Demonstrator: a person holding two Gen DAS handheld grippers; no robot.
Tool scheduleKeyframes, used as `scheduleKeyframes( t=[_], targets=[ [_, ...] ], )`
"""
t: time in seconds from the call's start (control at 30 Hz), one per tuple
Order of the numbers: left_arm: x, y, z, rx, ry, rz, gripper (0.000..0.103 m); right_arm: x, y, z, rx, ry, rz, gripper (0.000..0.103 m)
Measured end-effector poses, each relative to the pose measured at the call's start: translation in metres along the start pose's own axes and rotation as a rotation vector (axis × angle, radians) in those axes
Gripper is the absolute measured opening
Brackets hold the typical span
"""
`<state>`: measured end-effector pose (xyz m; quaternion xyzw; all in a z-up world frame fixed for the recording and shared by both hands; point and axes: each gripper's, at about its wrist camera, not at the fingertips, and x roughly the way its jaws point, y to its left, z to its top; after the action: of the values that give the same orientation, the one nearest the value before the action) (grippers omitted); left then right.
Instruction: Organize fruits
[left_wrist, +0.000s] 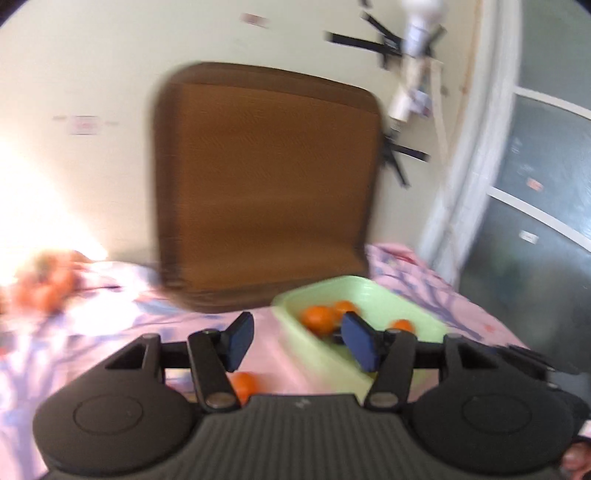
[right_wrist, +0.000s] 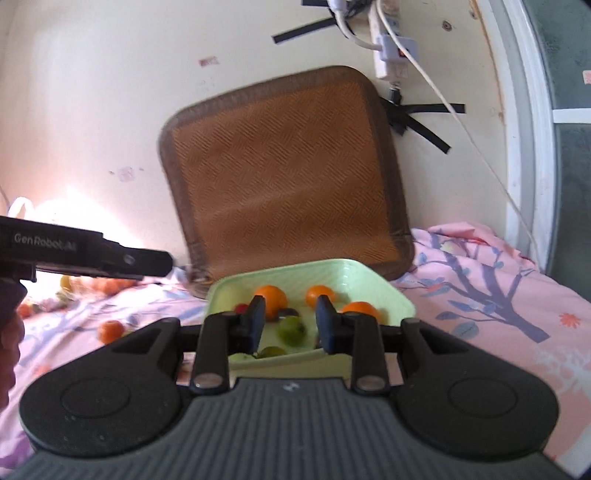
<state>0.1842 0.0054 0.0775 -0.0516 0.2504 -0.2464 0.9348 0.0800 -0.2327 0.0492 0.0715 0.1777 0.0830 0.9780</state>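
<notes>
A pale green basin (right_wrist: 369, 273) sits on the pink floral sheet and holds three oranges (right_wrist: 271, 297), a green fruit (right_wrist: 291, 329), a small red fruit (right_wrist: 242, 307) and a dark one. My right gripper (right_wrist: 291, 325) hovers over the basin's near edge, its jaws slightly apart with nothing between them. In the blurred left wrist view, my left gripper (left_wrist: 300, 341) is open and empty, just left of the basin (left_wrist: 362, 291). A loose orange (left_wrist: 243, 384) lies on the sheet below it. That orange (right_wrist: 110, 329) also shows left of the basin. The left gripper's body (right_wrist: 110, 254) shows side-on.
A brown woven cushion (right_wrist: 284, 177) leans on the wall behind the basin. More fruit (right_wrist: 107, 286) lies in a sunlit pile at the far left. A power strip with cables (right_wrist: 388, 55) hangs on the wall, and a window frame (right_wrist: 528, 147) stands at right.
</notes>
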Motion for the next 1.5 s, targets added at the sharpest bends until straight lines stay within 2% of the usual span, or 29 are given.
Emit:
scheduleKeyframes(
  t=[0.1, 0.13, 0.17, 0.27, 0.43, 0.47, 0.5, 0.6, 0.63, 0.67, 0.73, 0.8, 0.93, 1.1, 1.27, 1.4, 1.5],
  targets=[
    [-0.01, 0.038, -0.012, -0.021, 0.012, 0.077, 0.065, 0.005, 0.02, -0.004, -0.01, 0.068, 0.109, 0.033],
    [-0.01, 0.048, -0.018, -0.022, 0.017, 0.1, 0.075, 0.009, 0.028, -0.006, -0.017, 0.097, 0.138, 0.033],
    [-0.009, 0.055, -0.023, -0.018, 0.016, 0.119, 0.081, 0.015, 0.037, -0.009, -0.029, 0.126, 0.166, 0.033],
    [0.0, 0.071, -0.036, -0.018, 0.035, 0.131, 0.081, 0.037, 0.063, -0.016, -0.077, 0.198, 0.19, 0.033],
    [0.021, 0.073, -0.042, 0.0, 0.064, 0.108, 0.082, 0.075, 0.083, -0.023, -0.137, 0.29, 0.145, 0.033],
    [0.025, 0.071, -0.043, 0.007, 0.073, 0.108, 0.082, 0.079, 0.086, -0.024, -0.158, 0.293, 0.124, 0.036],
    [0.029, 0.07, -0.042, 0.012, 0.084, 0.109, 0.081, 0.082, 0.089, -0.026, -0.177, 0.297, 0.107, 0.04],
    [0.04, 0.068, -0.043, 0.023, 0.132, 0.124, 0.065, 0.091, 0.094, -0.028, -0.204, 0.333, 0.089, 0.046],
    [0.039, 0.068, -0.043, 0.017, 0.125, 0.121, 0.054, 0.093, 0.094, -0.028, -0.202, 0.337, 0.085, 0.046],
    [0.04, 0.07, -0.043, 0.009, 0.127, 0.122, 0.038, 0.096, 0.093, -0.027, -0.194, 0.34, 0.084, 0.046],
    [0.037, 0.073, -0.045, -0.02, 0.128, 0.121, 0.038, 0.098, 0.093, -0.027, -0.187, 0.337, 0.085, 0.044],
    [0.028, 0.073, -0.047, -0.042, 0.123, 0.123, 0.038, 0.097, 0.092, -0.027, -0.182, 0.327, 0.091, 0.029],
    [-0.003, 0.055, -0.06, -0.019, 0.107, 0.109, 0.037, 0.071, 0.084, -0.026, -0.13, 0.283, 0.105, 0.03],
    [-0.053, 0.013, -0.088, -0.015, 0.093, 0.033, 0.035, -0.004, 0.071, -0.043, -0.087, 0.236, 0.161, 0.03],
    [-0.083, -0.038, -0.117, 0.047, 0.082, 0.007, 0.035, -0.067, 0.063, -0.077, -0.093, 0.223, 0.113, 0.03],
    [-0.085, -0.063, -0.129, 0.095, 0.089, 0.012, 0.035, -0.085, 0.066, -0.088, -0.131, 0.197, 0.084, 0.03],
    [-0.087, -0.067, -0.132, 0.094, 0.093, 0.033, 0.035, -0.087, 0.063, -0.089, -0.107, 0.198, 0.076, 0.031]
  ],
)
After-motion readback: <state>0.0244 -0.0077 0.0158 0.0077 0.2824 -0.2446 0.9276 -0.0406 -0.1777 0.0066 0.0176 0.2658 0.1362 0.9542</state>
